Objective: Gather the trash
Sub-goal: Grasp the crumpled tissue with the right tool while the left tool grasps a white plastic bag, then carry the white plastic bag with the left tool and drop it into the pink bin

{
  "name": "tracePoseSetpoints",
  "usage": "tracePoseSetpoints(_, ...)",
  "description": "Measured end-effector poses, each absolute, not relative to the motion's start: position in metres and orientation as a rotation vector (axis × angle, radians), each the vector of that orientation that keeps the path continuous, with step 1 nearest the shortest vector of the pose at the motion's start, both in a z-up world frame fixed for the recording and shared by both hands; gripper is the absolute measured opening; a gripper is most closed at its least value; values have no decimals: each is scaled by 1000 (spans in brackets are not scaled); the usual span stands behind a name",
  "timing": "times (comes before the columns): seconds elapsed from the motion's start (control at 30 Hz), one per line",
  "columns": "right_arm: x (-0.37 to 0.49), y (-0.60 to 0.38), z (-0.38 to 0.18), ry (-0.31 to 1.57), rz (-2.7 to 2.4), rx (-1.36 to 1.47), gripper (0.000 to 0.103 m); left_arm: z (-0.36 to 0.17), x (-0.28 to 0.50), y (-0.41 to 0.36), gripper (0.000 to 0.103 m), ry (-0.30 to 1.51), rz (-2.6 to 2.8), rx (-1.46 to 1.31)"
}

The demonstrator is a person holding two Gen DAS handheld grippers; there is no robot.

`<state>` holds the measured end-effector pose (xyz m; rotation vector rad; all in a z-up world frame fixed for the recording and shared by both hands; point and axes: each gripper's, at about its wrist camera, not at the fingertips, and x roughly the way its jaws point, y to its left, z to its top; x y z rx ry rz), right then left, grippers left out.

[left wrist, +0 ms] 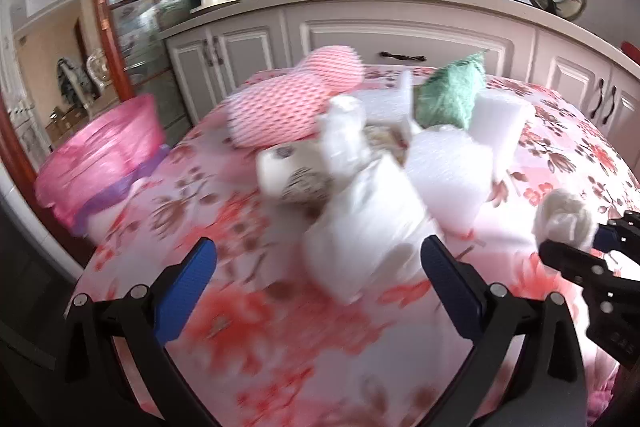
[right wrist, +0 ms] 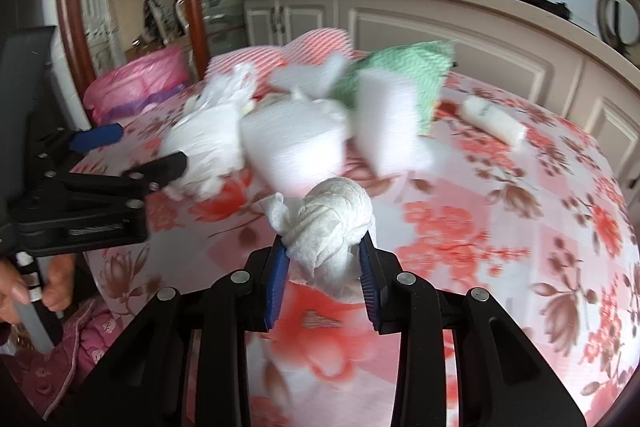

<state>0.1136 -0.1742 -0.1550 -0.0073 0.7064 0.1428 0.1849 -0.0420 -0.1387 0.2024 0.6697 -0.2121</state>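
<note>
White, crumpled and knotted: a wad of paper towel clamped between the blue-padded fingers of the right gripper, held just above the pink floral cloth covering the counter. Seen too from the left wrist view at the right edge, the same wad pinched at the fingertips of the right gripper. Fingers of the left gripper spread wide apart, holding nothing, pointed at the heap of rubbish in the middle of the counter. In that heap, blurred: a white plastic bag bundle nearest the left gripper, a white bubble-wrap piece beside it, a white foam block behind, a green woven cloth further back, and a pink foam net sleeve to the left. A small white roll lying apart from the heap, toward the right in the right wrist view. Beyond the counter's left edge, a bin lined with a pink plastic bag, well apart from the held wad. Behind everything, cream cabinets along the wall.
</note>
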Motion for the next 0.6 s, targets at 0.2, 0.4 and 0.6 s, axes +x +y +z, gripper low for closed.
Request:
tracePoseSetpoints(0.2, 108, -193, -147, 687, 113, 20, 33, -147, 206, -73, 86, 685, -247, 254)
tracePoseSetpoints(0.4, 103, -196, -143, 664, 116, 6, 32, -151, 200, -70, 47, 707, -259, 241)
tracePoseSetpoints(0.6, 100, -191, -140, 655, 131, 9, 32, -143, 165, -52, 41, 664, -251, 249)
